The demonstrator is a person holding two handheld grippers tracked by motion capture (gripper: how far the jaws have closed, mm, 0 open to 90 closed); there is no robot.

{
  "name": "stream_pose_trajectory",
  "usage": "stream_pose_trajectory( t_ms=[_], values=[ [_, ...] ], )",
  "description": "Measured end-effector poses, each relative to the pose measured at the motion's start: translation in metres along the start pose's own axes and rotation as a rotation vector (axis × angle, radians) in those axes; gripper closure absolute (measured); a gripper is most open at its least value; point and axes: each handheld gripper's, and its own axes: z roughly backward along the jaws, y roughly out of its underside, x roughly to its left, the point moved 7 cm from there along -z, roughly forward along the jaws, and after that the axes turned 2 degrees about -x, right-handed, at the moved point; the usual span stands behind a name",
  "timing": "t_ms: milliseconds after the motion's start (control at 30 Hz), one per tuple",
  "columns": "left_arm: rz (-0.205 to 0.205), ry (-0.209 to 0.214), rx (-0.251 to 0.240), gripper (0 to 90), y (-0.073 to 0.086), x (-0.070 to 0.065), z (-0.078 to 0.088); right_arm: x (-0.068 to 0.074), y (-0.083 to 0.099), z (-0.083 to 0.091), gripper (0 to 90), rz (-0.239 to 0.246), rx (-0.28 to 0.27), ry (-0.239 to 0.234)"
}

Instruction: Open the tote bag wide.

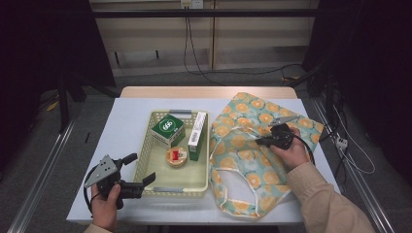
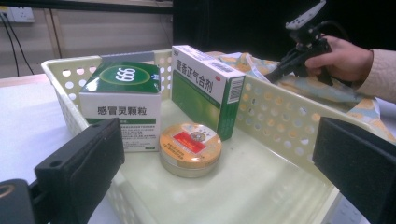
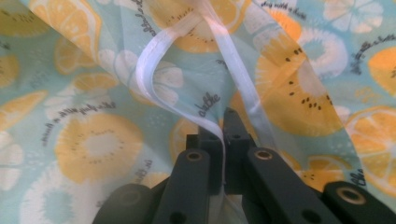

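Right gripper view: right tool is clamped on white hem of fruit-print bag.
Left tool: held spread, just left of basket.
Bag: laid right of basket.

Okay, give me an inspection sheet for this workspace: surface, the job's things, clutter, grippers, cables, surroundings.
Surface: table with a white top, wooden strip at its far edge.
Job's things: fruit-print fabric bag lying flat at the right, white-trimmed edge pinched up; pale yellow basket holding a green 666 box, a tall green-and-white box and a round orange-lidded tin.
Clutter: nothing seen.
Grippers: left gripper open, at the basket's near left corner, holding nothing; right gripper shut on the bag's trimmed edge.
Cables: black cable hanging from a wall socket; more on the floor at the right.
Surroundings: pale wall panels behind, dark at both sides.
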Motion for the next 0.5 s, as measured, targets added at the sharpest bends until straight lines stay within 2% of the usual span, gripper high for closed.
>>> stream_pose_trajectory(
  t_ms=[100,367,500],
  values=[
    [0.005,0.006,-0.001,2.2,-0.004,-0.002,-0.001,0.001,-0.008,0.009,89.8,0.010,-0.007,-0.005],
    [0.016,0.022,-0.004,2.3,-0.019,-0.005,-0.003,-0.001,-0.025,0.027,89.8,-0.032,-0.033,-0.034],
    [0.021,0.034,-0.001,2.3,-0.027,-0.009,-0.006,-0.002,-0.032,0.035,89.7,-0.035,-0.039,-0.034]
  ],
)
